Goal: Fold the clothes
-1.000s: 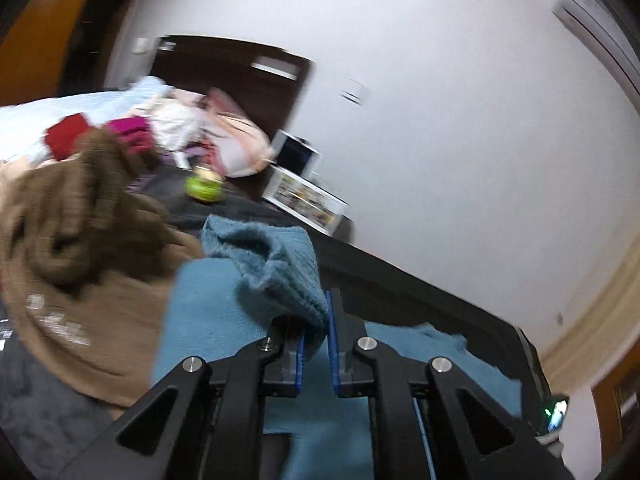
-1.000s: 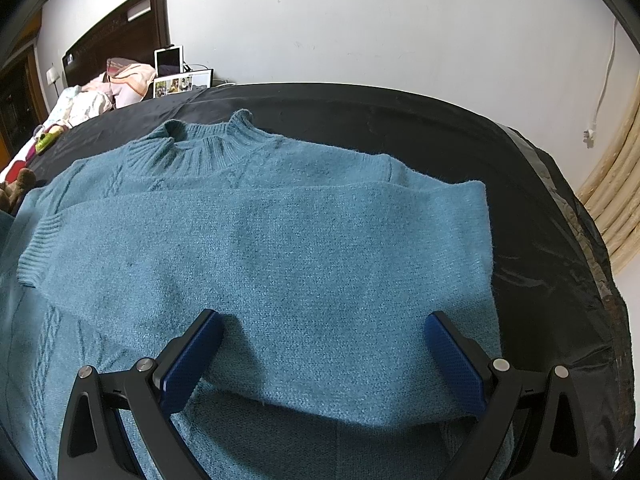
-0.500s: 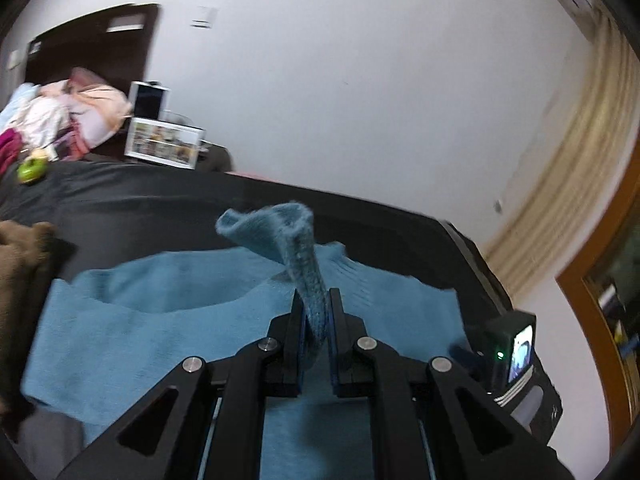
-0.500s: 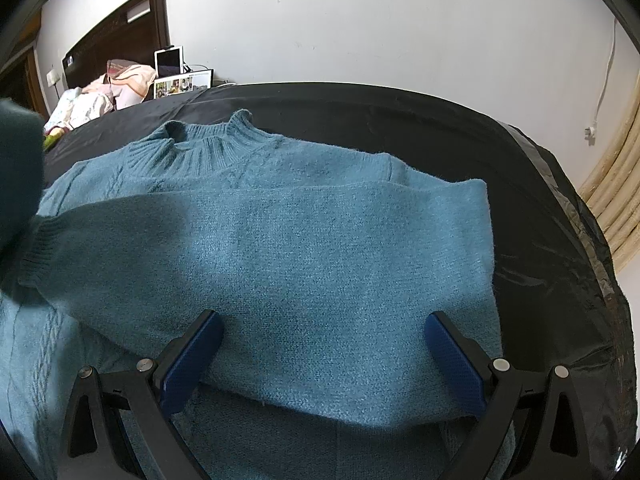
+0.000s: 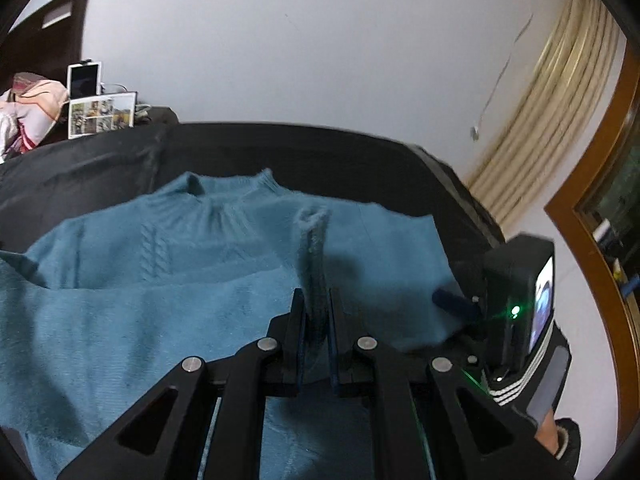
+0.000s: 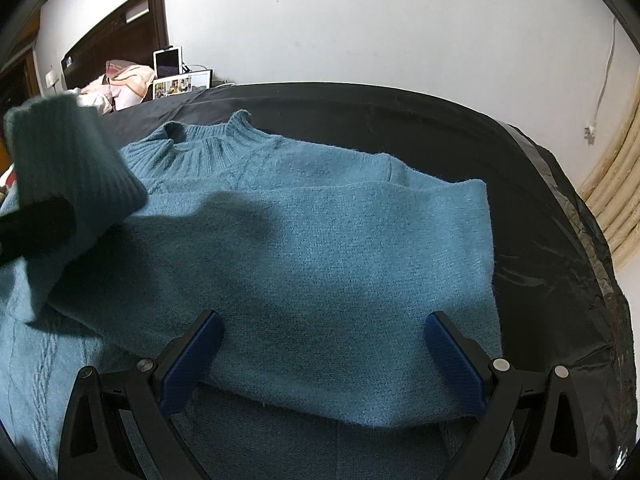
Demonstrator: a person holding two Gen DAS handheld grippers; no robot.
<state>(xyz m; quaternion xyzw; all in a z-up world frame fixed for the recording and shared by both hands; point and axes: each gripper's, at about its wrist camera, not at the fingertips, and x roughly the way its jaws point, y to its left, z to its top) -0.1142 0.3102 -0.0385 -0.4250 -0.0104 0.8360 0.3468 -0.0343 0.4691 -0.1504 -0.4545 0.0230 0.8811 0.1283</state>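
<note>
Jaws: left gripper [image 5: 315, 312] pinching sweater [image 6: 320, 248] cuff [image 6: 68, 168]; right gripper [image 6: 320, 364] spread. Risk: knit slipping free, sleeve landing crooked.

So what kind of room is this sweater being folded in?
Most likely a bedroom at home. A dark wooden headboard stands against the wall with pink bedding heaped before it, and the blue sweater lies on a black cover spread like a bed. Curtains hang at the right.
</note>
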